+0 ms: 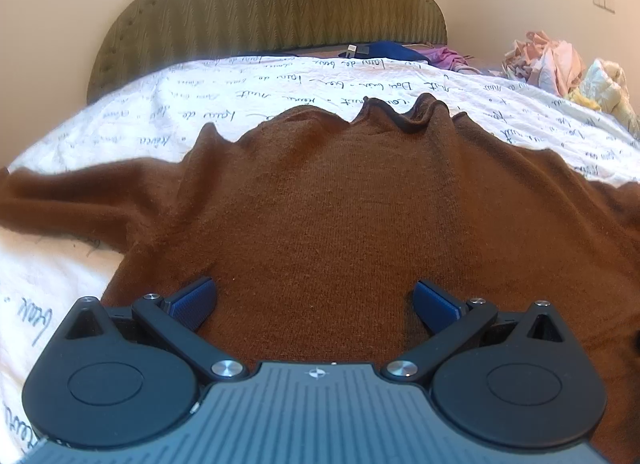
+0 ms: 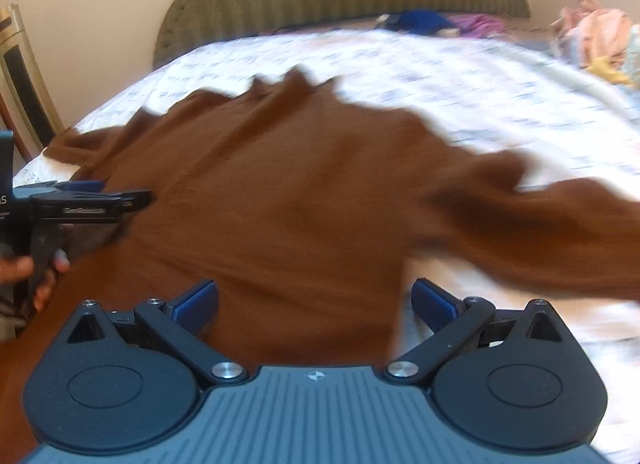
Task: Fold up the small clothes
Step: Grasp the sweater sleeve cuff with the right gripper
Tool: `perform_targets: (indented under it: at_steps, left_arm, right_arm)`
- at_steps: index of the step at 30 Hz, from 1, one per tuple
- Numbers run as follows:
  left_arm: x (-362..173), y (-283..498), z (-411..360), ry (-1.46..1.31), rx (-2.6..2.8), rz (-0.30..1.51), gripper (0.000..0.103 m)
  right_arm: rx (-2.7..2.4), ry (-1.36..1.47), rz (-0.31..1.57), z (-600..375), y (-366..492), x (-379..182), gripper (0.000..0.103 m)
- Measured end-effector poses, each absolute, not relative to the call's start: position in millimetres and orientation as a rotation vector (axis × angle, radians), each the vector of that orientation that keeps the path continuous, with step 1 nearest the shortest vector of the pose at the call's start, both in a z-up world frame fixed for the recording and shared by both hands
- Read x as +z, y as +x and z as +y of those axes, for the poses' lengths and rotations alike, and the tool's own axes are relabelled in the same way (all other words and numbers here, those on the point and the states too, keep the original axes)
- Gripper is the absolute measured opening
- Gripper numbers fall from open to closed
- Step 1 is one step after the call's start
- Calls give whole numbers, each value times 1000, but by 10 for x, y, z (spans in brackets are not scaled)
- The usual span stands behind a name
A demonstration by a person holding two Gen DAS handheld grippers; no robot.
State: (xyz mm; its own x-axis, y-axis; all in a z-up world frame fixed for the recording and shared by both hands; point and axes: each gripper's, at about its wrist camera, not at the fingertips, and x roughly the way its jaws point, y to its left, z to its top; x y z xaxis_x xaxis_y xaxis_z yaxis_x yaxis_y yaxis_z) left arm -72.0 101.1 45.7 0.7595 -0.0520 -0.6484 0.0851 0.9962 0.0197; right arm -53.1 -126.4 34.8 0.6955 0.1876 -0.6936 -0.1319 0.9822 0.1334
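Note:
A brown knit sweater lies spread flat on the bed, collar toward the headboard, sleeves stretched out to both sides. My left gripper hovers open over the sweater's lower body, blue pads wide apart with nothing between them. The right wrist view is motion-blurred. There the same sweater fills the middle. My right gripper stands open above the sweater's lower right edge near the armpit of the right sleeve. The left gripper appears at the left edge, held by a hand.
The bed carries a white sheet with handwritten script. An olive padded headboard stands behind. Blue and purple clothes lie by the headboard, and a pile of pink and cream garments sits at the far right. A chair stands left of the bed.

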Motion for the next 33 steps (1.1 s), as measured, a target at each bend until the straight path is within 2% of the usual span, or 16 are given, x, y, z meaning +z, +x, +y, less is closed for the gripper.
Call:
perform_targets:
  at_steps: [11,21,22,23,25,33]
  left_arm:
    - [455,-719,1004,51,-70,699,103]
    - [464,-716,1022,35,-74,696,103]
    - [465,-714,1020,34,-73,696,103]
    - [466,-713,1016,33,-73,696,103]
    - [468,-712,1014,33,-73,696,103]
    - [472,-710,1013,22,-73,693,103]
  right_arm:
    - [-372,286,788,-3959,-582,804,103]
    - [-330,559,789,-4451,-398,593,103]
    - [-349,560,798,-4468,-359,574,94]
    - [-347,557,801,-4499,-337,549,55]
    - [-397,545,820,-4491,-293,551,8]
    - [-307,467,698,-3942,-336,1010,4]
